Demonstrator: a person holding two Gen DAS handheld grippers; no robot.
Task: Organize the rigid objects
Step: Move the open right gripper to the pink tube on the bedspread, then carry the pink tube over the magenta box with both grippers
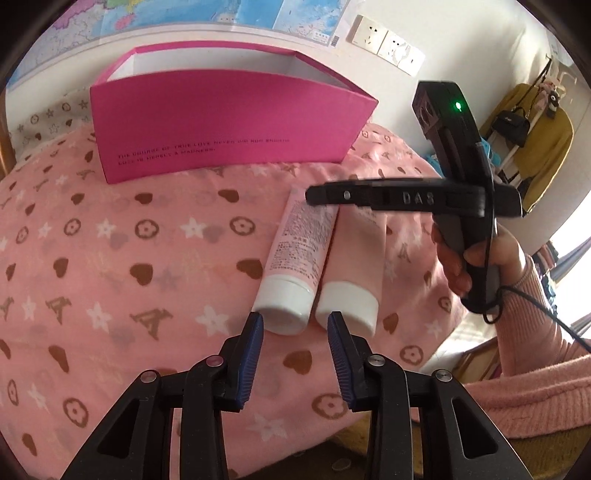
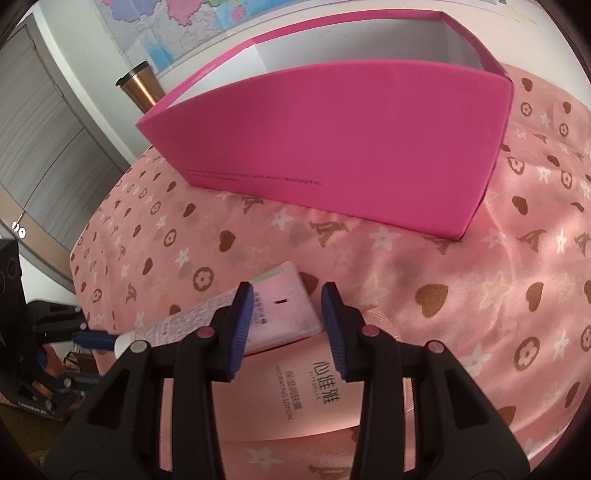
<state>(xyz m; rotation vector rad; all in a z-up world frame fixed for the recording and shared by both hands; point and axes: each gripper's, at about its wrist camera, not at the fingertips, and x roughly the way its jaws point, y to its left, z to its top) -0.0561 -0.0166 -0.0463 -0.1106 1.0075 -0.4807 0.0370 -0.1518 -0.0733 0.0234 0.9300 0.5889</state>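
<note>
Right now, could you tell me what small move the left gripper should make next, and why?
Probably ease the left gripper forward and close on the printed tube's white cap. Its jaws sit at the cap, not yet gripping, and the open pink box waits behind.

pink box blocks beyond; cloth left clear.

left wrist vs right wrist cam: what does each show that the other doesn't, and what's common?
Left wrist only: both white caps of the two tubes, wall sockets, the hand carrying the right gripper, a yellow garment.
Right wrist only: the "Hydrating Lotion" print on the nearer tube, a copper tumbler, grey cabinet doors.
Both: the open pink box, two lotion tubes lying side by side, the patterned pink cloth, a wall map.
</note>
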